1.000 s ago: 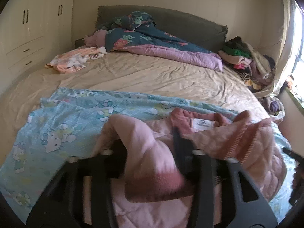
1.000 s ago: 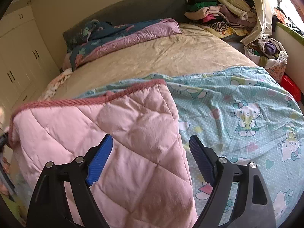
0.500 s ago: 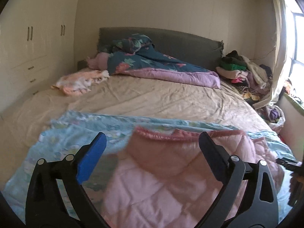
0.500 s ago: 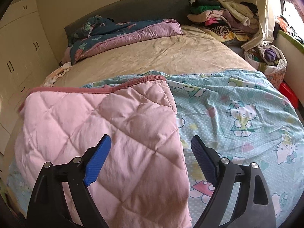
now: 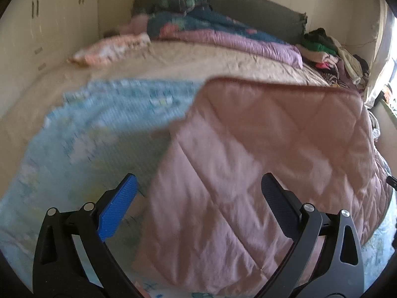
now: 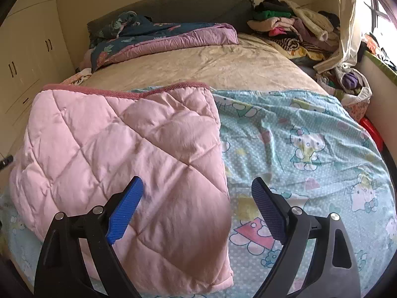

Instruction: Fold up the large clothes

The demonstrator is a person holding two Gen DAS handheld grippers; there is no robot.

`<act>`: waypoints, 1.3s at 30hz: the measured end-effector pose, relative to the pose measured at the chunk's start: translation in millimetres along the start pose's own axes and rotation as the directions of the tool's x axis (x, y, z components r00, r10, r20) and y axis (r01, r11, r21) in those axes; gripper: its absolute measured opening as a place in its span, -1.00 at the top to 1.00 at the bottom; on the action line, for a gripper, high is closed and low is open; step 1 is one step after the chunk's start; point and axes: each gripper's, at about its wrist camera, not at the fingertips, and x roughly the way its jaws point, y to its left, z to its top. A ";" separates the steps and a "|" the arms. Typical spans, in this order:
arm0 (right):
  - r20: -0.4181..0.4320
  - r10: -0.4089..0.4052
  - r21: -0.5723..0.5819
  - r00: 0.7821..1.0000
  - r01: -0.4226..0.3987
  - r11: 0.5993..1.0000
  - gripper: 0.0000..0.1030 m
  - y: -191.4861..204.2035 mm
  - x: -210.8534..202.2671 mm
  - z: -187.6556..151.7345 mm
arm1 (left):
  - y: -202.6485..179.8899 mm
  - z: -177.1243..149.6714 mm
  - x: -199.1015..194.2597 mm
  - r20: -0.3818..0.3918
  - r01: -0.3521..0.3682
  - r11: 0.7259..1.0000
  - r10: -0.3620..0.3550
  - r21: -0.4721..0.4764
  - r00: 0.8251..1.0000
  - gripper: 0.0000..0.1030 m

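A pink quilted jacket [image 5: 273, 149] lies folded flat on a light-blue cartoon-cat sheet [image 5: 86, 136] at the near end of the bed. My left gripper [image 5: 198, 177] hovers over the jacket's left edge. Its jaws are opening and the blue pads [image 5: 119, 208] press on nothing. In the right wrist view the same jacket [image 6: 119, 149] fills the left half, its dark-pink ribbed hem at the far side. My right gripper [image 6: 197, 181] hangs above the jacket's right edge, where it meets the sheet [image 6: 310, 149]. Its jaws are opening too, with only cloth lying beneath them.
Beyond the sheet lies the bare tan bedsheet [image 6: 211, 64]. A purple and dark floral duvet [image 6: 161, 37] is bunched at the grey headboard. A heap of clothes [image 6: 292, 27] sits at the far right corner. White wardrobes [image 5: 37, 24] line the left wall, and a bag [image 6: 352, 89] stands by the window.
The left gripper let go of the pink jacket fold it was shut on, spread wide and dropped lower. The jacket now lies flat. The right gripper's jaws widened a little.
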 end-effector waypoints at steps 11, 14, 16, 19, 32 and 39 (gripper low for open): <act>-0.019 0.022 -0.013 1.000 -0.022 1.000 -0.70 -0.1 18.8 -4.5 | -5.3 -12.5 20.6 -0.034 -0.001 1.000 0.002 0.017 0.999 -0.65; -0.023 0.040 -0.006 0.999 -0.040 0.999 -0.43 0.2 21.6 -5.2 | -9.2 -9.6 21.3 -0.028 -0.017 0.999 0.018 0.038 0.999 -0.16; -0.023 0.052 -0.018 0.998 -0.052 0.998 -0.09 3.9 21.9 -5.5 | -11.3 -9.0 19.9 -0.016 -0.020 0.999 0.021 0.045 1.000 0.20; -0.002 0.040 -0.056 0.999 -0.040 0.998 0.49 12.9 17.8 -4.0 | -12.9 -5.8 14.6 0.016 -0.030 0.998 0.030 0.055 0.999 0.67; 0.162 -0.022 0.028 0.987 0.018 0.999 0.66 20.8 4.6 68.6 | -22.4 59.6 10.8 0.135 -0.065 0.998 0.064 0.006 0.989 0.79; 0.091 -0.082 0.072 0.993 0.075 0.995 0.66 15.1 47.5 62.6 | -21.9 59.4 46.7 0.092 -0.103 0.995 0.102 0.003 0.990 0.79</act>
